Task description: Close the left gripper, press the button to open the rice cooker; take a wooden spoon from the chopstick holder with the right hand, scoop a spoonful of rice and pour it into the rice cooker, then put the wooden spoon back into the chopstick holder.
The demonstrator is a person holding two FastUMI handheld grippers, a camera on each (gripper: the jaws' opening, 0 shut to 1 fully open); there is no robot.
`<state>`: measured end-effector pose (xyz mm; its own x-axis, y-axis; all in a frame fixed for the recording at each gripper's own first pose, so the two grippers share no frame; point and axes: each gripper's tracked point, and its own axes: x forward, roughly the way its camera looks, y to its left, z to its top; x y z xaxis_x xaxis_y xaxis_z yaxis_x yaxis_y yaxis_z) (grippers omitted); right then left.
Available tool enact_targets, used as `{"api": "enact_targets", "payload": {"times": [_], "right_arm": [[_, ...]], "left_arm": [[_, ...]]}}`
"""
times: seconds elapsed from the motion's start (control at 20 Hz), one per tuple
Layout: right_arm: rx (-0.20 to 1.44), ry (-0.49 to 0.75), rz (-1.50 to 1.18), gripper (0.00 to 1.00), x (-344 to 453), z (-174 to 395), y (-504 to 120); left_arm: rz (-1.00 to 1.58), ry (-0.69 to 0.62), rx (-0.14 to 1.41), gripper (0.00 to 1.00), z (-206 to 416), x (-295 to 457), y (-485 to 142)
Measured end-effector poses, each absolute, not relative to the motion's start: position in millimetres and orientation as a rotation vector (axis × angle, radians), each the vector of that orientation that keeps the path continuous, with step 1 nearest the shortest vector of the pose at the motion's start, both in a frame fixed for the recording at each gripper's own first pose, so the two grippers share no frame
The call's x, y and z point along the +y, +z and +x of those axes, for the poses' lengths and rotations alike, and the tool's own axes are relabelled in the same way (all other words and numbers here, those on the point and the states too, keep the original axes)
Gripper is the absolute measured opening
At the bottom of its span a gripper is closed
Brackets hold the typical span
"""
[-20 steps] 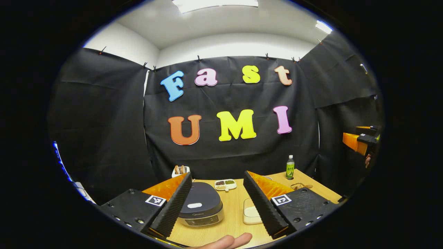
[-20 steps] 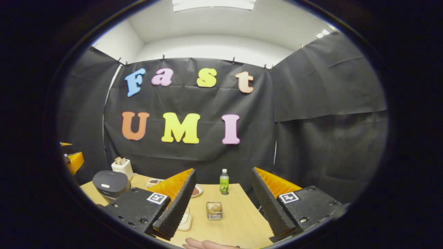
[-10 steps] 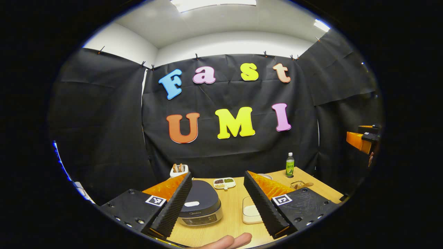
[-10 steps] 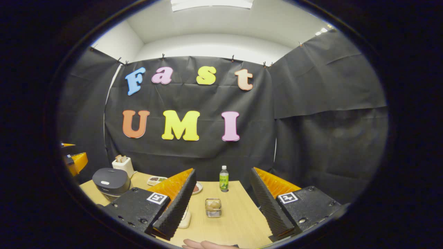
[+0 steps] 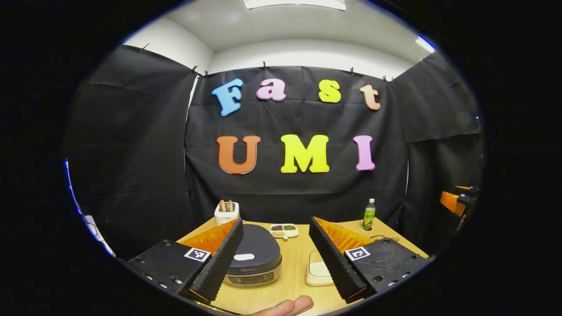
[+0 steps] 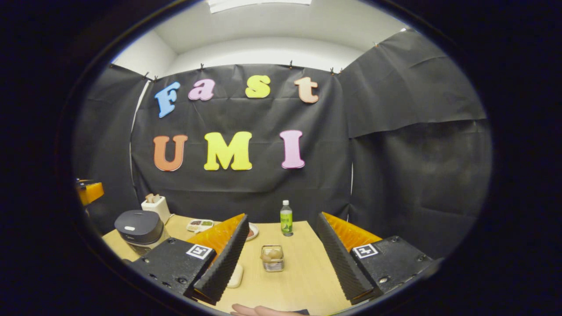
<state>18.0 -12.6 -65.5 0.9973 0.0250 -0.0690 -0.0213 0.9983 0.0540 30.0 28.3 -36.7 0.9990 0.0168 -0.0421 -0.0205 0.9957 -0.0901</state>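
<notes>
dark grey rice cooker (image 5: 254,254), green bottle (image 6: 286,221)

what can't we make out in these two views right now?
- Wooden spoon: brown tips in the chopstick holder are too small to tell apart, both views.
- Rice container: partly behind the left tongs finger in the left gripper view; contents unclear.
- Rice cooker button: a pale patch, detail too small.
- Right tongs: open above the table; the glass box contents are blurry.

Both views look across the table (image 5: 293,281) toward the cloth wall.
</notes>
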Motion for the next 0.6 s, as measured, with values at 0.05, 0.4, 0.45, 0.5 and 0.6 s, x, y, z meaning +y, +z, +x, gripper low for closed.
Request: {"api": "enact_targets", "payload": {"times": [0.05, 0.4, 0.45, 0.5, 0.6], "right_arm": [[0.065, 0.031, 0.056, 0.99, -11.1, 18.0, -65.5], [0.078, 0.044, 0.055, 1.00, -10.2, 21.5, -88.5], [0.083, 0.047, 0.054, 1.00, -9.6, 23.7, -91.9], [0.091, 0.044, 0.053, 1.00, -10.1, 25.9, -97.1], [0.106, 0.050, 0.056, 1.00, -7.8, 28.0, -106.0]], "left_arm": [[-0.081, 0.026, 0.043, 0.96, 33.8, 33.4, -39.4], [-0.106, 0.065, 0.137, 0.77, 65.4, 62.5, -84.3], [-0.119, 0.067, 0.150, 0.75, 73.5, 65.7, -92.2], [-0.142, 0.055, 0.173, 0.84, 74.2, 64.1, -96.1], [-0.202, 0.051, 0.215, 0.60, 81.6, 65.7, -109.3]]}}
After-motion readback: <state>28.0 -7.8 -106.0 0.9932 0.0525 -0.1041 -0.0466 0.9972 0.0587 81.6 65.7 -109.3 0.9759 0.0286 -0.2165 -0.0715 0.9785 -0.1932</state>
